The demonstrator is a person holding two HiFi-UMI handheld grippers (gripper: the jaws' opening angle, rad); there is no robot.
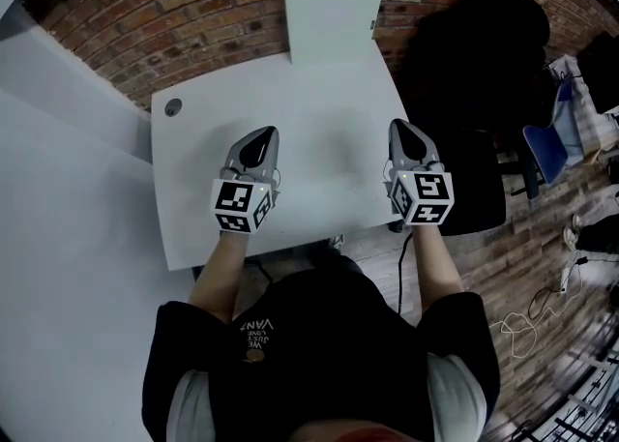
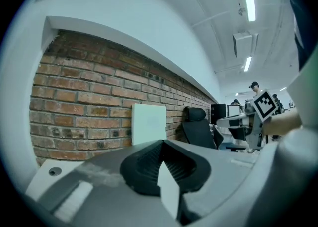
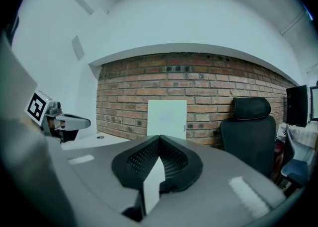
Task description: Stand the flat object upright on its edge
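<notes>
Head view: white table (image 1: 319, 155) fills the centre of the frame, with a brick wall (image 1: 193, 14) across the top. 1 flat white panel (image 1: 332, 14) is at the top centre, at the table's far edge. It stands upright on its lower edge with its broad face toward the camera, right at the bricks. Whether it leans on the wall I cannot tell. A small round grommet (image 1: 173, 107) sits near the table's upper-left corner.

Left gripper (image 1: 258, 137): lower left of centre, over the table's near part and well apart from the panel. Its own view shows the 2 dark ribbed jaws closed together with nothing between them. The panel stands beyond them, in the middle of that view.

Right gripper (image 1: 407, 131): lower right of centre, by the table's right edge, level with the left one in the frame. Its own view shows the jaws closed together and empty. The panel stands straight beyond the tips, against the bricks.

Both grippers point toward the top of the frame, about parallel, and the tabletop between them is bare.

1 black office chair (image 1: 474, 53) stands at the upper right, beside the table. The person's black top (image 1: 319, 353) fills the bottom centre.
</notes>
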